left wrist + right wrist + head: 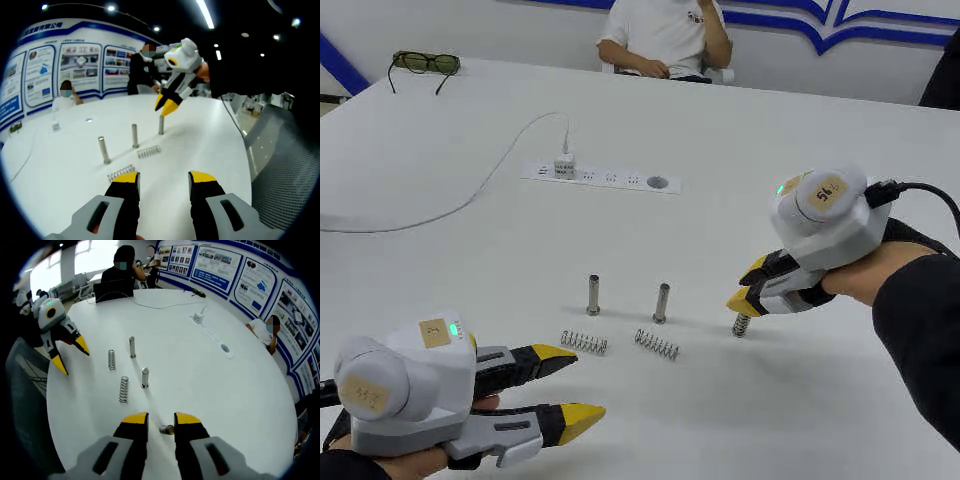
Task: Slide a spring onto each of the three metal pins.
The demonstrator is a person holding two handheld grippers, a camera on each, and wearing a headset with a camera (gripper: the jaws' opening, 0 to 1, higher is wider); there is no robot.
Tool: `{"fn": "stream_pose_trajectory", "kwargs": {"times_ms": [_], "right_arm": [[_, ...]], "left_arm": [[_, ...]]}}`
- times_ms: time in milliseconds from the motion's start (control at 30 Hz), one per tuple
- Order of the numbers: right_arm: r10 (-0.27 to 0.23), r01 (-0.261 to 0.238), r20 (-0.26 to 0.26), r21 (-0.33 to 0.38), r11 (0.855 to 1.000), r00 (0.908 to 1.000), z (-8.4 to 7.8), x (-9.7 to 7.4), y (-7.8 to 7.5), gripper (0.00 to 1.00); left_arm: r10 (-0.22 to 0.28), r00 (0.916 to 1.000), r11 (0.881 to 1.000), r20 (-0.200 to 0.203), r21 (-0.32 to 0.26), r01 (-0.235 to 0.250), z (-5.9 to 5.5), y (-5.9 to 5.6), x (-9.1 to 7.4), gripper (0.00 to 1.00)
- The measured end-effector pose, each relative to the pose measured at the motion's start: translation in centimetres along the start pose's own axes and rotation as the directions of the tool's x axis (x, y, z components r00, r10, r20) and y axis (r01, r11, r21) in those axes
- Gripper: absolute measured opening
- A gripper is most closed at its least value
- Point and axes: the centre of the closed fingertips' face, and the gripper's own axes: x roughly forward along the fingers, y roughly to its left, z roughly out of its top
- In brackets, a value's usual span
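Two loose springs lie on the desk by two bare pins in the head view. Left gripper view: the left tool, jaws apart, faces a spring, apparently to grab it. Right gripper view: the right tool, jaws narrowly apart, straddles the third pin, probably seating its spring.

A wide white table stands before a wall of blue-trimmed posters, under bright ceiling strip lights.
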Motion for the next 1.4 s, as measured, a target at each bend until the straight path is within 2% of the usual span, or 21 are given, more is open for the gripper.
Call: {"fn": "stream_pose_trajectory", "kwargs": {"times_ms": [400, 767, 1167, 1400], "right_arm": [[0.068, -0.068, 0.002, -0.021, 0.997, 0.9977, 0.9, 2.0, 3.0, 0.21], [0.127, -0.127, -0.018, -0.01, 0.992, 0.9917, 0.1, 4.6, 6.0, 0.19], [0.126, -0.126, -0.016, 0.033, 0.992, 0.9919, -0.3, 6.6, 6.9, 0.16], [0.124, -0.123, -0.017, 0.055, 0.991, 0.9921, -0.5, 7.1, 6.9, 0.15]], "left_arm": [[0.002, 1.0, 1.0, -0.002, 0.0, -0.002, 0.0, -0.1, -0.1, 0.39], [0.0, 1.0, 1.0, -0.007, -0.001, 0.0, 0.0, -0.2, 0.0, 0.39], [-0.001, 0.9999, 1.0, -0.013, -0.004, 0.001, -0.2, -0.5, 0.0, 0.39], [-0.002, 0.9999, 1.0, -0.016, -0.006, 0.002, -0.3, -0.5, 0.1, 0.38]]}}
